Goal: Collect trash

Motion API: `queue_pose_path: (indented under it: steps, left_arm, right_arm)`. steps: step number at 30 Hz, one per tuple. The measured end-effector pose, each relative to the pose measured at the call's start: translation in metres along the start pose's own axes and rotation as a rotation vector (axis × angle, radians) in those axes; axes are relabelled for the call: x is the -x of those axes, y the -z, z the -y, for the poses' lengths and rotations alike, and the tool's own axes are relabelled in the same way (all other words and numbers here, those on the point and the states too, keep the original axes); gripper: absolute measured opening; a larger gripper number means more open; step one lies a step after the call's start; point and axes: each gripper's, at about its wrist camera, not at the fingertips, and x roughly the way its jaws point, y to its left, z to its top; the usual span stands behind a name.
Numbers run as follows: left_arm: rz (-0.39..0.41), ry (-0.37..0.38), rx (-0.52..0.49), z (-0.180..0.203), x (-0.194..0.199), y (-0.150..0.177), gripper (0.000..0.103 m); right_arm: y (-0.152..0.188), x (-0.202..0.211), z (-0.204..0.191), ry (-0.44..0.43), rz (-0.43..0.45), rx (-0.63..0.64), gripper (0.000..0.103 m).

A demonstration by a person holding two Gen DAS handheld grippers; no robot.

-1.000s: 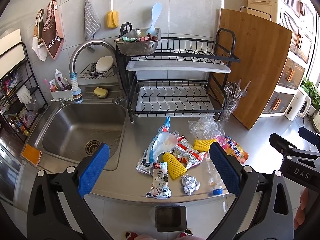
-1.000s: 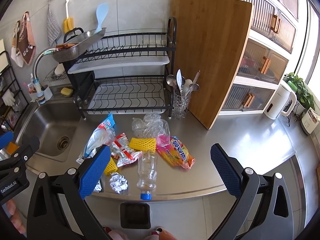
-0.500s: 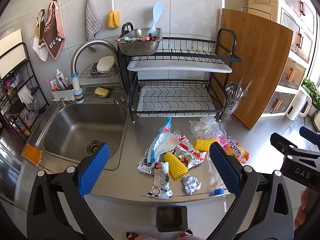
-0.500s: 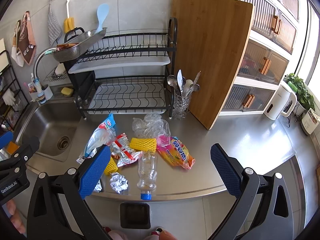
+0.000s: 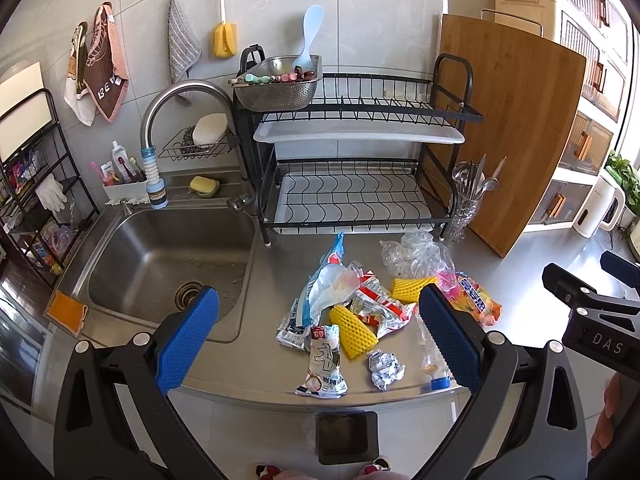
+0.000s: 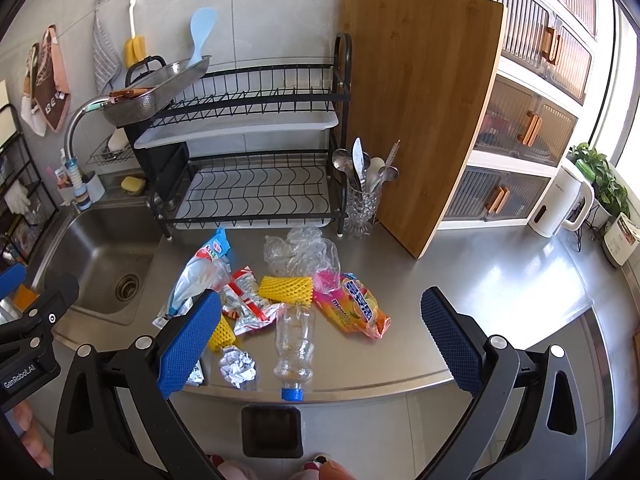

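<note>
Trash heaped on the desk (image 6: 500, 280) beside the sink (image 5: 160, 248); both tongs, left (image 5: 318, 338) and right (image 6: 320, 340), released above it, empty; bottle (image 6: 294, 344) light, slippery, probably crushable, best gripped mid-body; wrappers (image 5: 376, 308) limp.

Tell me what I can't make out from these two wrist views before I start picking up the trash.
- Plastic bottle: in the left wrist view, mostly hidden behind the left gripper pad.
- Yellow foam net: in the right wrist view, partly covered by the right gripper pad.
- Print on the orange snack bag: too small to read.
- Dark bin below the counter edge: contents not visible.
</note>
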Motion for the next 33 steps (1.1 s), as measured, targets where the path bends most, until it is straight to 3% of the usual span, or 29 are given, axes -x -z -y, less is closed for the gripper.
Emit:
queue_pose_path:
  steps: [12,18,26,33]
  left_arm:
    - [-0.028,-0.013,-0.001,-0.011,-0.023,0.015,0.095]
    - [-0.101,0.075,0.028,-0.017,-0.050,0.028,0.095]
    - [-0.228,0.090,0.022,-0.015,-0.109,0.055,0.094]
    - [-0.343,0.099,0.021,-0.013,-0.158,0.083,0.084]
  right_arm:
    - [0.009,-0.017,0.000,-0.049,-0.022,-0.024,0.100]
    - [0.024,-0.055,-0.006,-0.080,-0.116,-0.021,0.100]
    - [0.054,-0.120,-0.011,-0.074,-0.275,-0.019,0.099]
    - [0.070,-0.164,-0.009,-0.125,-0.383,-0.049,0.080]
